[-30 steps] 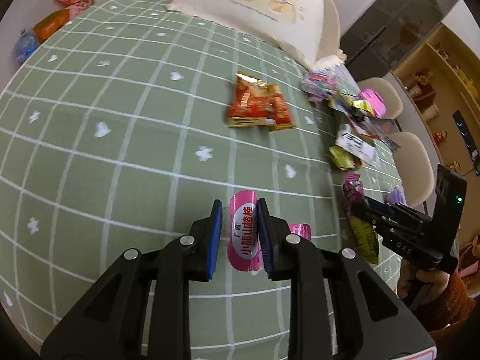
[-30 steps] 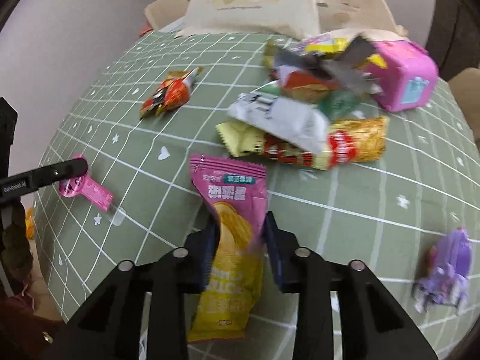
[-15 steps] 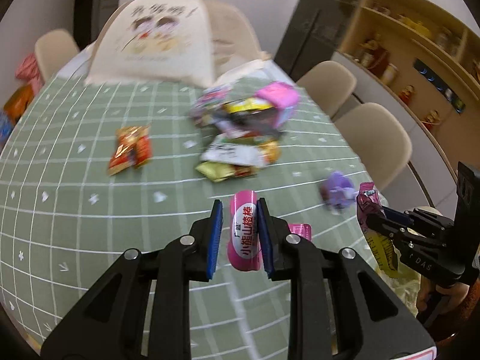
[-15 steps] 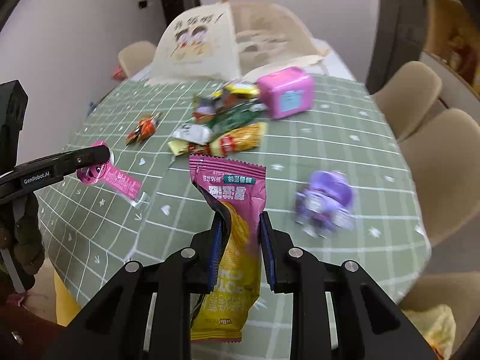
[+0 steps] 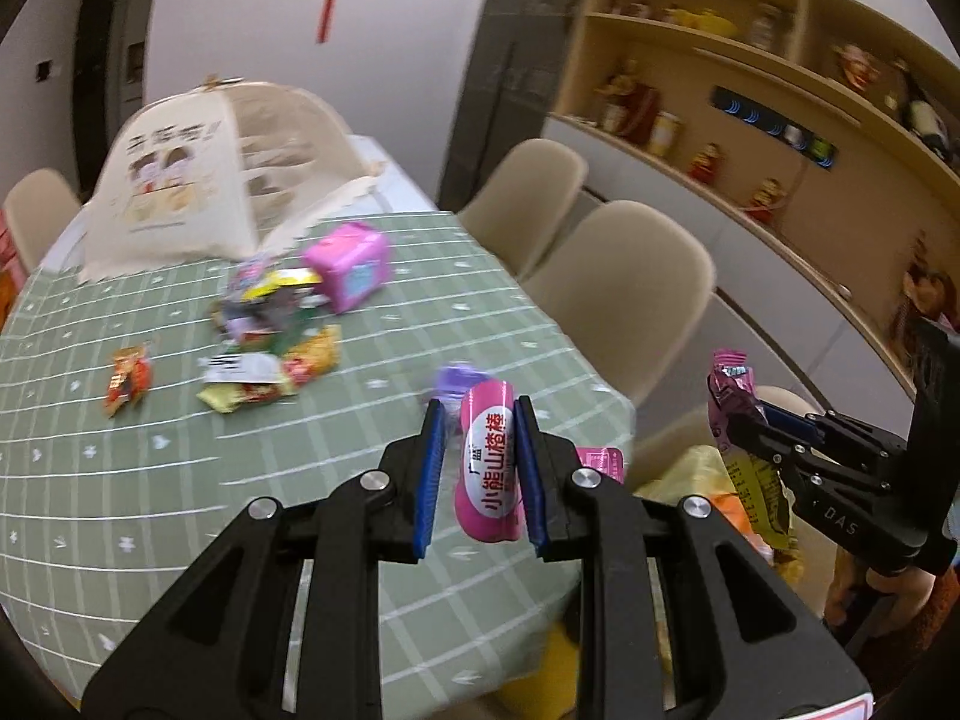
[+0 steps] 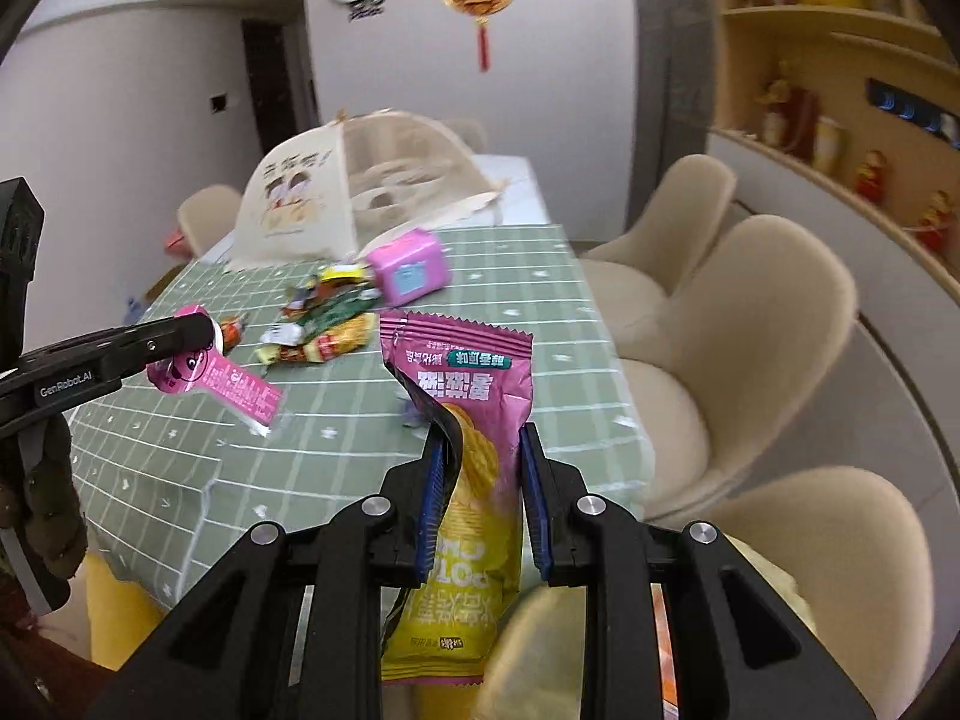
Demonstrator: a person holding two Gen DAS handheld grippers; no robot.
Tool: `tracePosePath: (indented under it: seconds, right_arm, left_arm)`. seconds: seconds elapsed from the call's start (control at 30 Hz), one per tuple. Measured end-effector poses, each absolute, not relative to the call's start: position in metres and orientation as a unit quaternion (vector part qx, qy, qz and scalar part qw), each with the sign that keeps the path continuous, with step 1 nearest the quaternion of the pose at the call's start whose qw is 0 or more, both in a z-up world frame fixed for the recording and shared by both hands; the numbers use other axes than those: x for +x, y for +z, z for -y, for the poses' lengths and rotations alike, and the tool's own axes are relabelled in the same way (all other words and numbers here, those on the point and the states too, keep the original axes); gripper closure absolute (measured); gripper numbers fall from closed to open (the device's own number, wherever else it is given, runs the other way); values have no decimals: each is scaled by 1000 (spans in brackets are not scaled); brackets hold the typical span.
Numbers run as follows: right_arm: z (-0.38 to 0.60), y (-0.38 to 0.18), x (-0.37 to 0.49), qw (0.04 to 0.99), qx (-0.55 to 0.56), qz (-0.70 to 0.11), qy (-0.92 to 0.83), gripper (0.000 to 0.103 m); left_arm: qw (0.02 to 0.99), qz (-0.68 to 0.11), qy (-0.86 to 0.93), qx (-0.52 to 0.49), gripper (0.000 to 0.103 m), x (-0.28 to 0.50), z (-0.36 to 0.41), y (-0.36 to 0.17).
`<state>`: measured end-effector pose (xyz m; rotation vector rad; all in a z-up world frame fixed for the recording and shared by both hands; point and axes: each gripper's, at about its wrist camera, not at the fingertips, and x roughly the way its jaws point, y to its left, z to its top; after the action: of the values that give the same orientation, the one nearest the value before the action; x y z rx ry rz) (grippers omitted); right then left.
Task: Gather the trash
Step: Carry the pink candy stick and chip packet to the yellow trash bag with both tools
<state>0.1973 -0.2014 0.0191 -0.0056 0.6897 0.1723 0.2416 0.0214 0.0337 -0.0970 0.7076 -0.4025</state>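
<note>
My left gripper (image 5: 477, 414) is shut on a pink snack wrapper (image 5: 489, 468) with red Chinese lettering, held above the near edge of the green checked table (image 5: 180, 480). It also shows in the right wrist view (image 6: 219, 375). My right gripper (image 6: 480, 450) is shut on a purple and yellow chip bag (image 6: 465, 480), held off the table's corner; the bag also shows in the left wrist view (image 5: 741, 438). A pile of wrappers (image 5: 270, 330) and a red snack packet (image 5: 126, 378) lie on the table.
A pink toy box (image 5: 351, 264), a purple toy (image 5: 453, 378) and a cream mesh food cover (image 5: 198, 174) sit on the table. Beige chairs (image 5: 624, 294) stand along its right side. A yellow bag (image 6: 600, 648) lies below the grippers. Shelves line the right wall.
Both grippers pulled back and rose away from the table, carrying their wrappers past the near edge. The table items now look smaller and farther off.
</note>
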Motion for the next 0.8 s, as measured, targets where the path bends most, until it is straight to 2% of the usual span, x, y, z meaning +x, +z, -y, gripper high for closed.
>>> tracePosePath:
  seconds: [0.3, 0.8]
  right_arm:
    - [282, 17, 137, 943, 10, -333, -2, 79]
    - [360, 5, 94, 940, 47, -329, -80, 79]
  left_arm:
    - [887, -362, -283, -42, 81, 213, 70, 19]
    - [834, -420, -357, 10, 81, 211, 191, -26]
